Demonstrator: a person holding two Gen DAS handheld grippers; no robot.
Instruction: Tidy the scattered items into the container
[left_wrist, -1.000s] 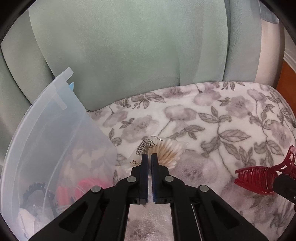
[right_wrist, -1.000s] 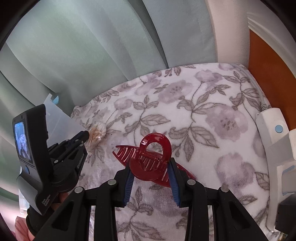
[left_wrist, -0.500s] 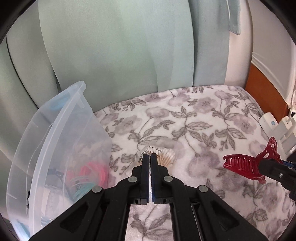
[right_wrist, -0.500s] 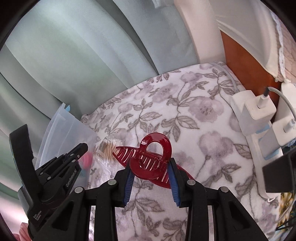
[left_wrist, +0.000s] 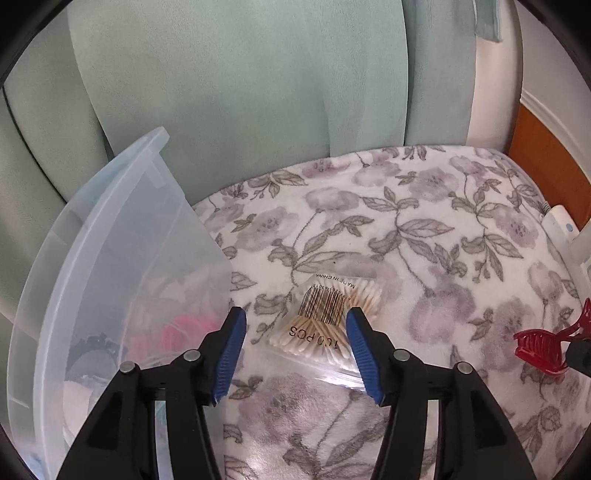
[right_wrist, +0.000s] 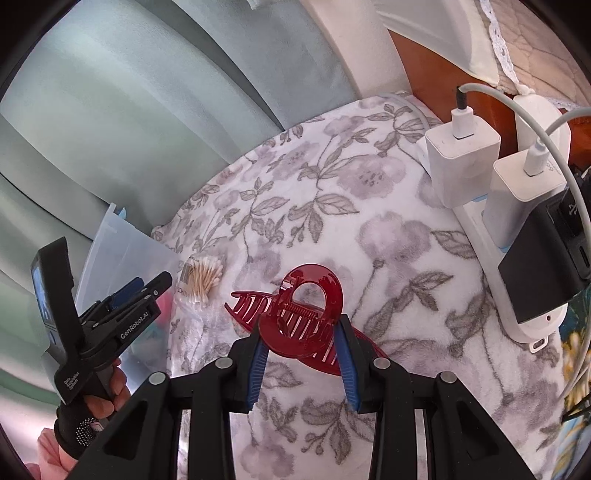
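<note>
A clear bag of cotton swabs (left_wrist: 325, 317) lies on the floral blanket (left_wrist: 424, 229), just right of the translucent plastic container (left_wrist: 110, 258). My left gripper (left_wrist: 295, 317) hovers over the bag with its jaws opening. The blue pads stand on either side of the bag's near end and do not press on it. A dark red hair claw clip (right_wrist: 299, 310) hangs above the blanket with my right gripper (right_wrist: 301, 343) shut on it. In the right wrist view the left gripper (right_wrist: 147, 288) is at the left, with the swab bag (right_wrist: 201, 278) and container (right_wrist: 122, 251) beside it.
The container holds pink and dark items, blurred through its wall. A white power strip with several chargers and cables (right_wrist: 480, 184) lines the blanket's right edge by a wooden board (left_wrist: 535, 147). Green curtains (left_wrist: 240, 92) hang behind. A person's hand (right_wrist: 99, 391) grips the left tool.
My left gripper's jaws went from shut to wide apart above the swab bag. My right gripper carried the red clip toward the right, and the chargers now fill more of its view.
</note>
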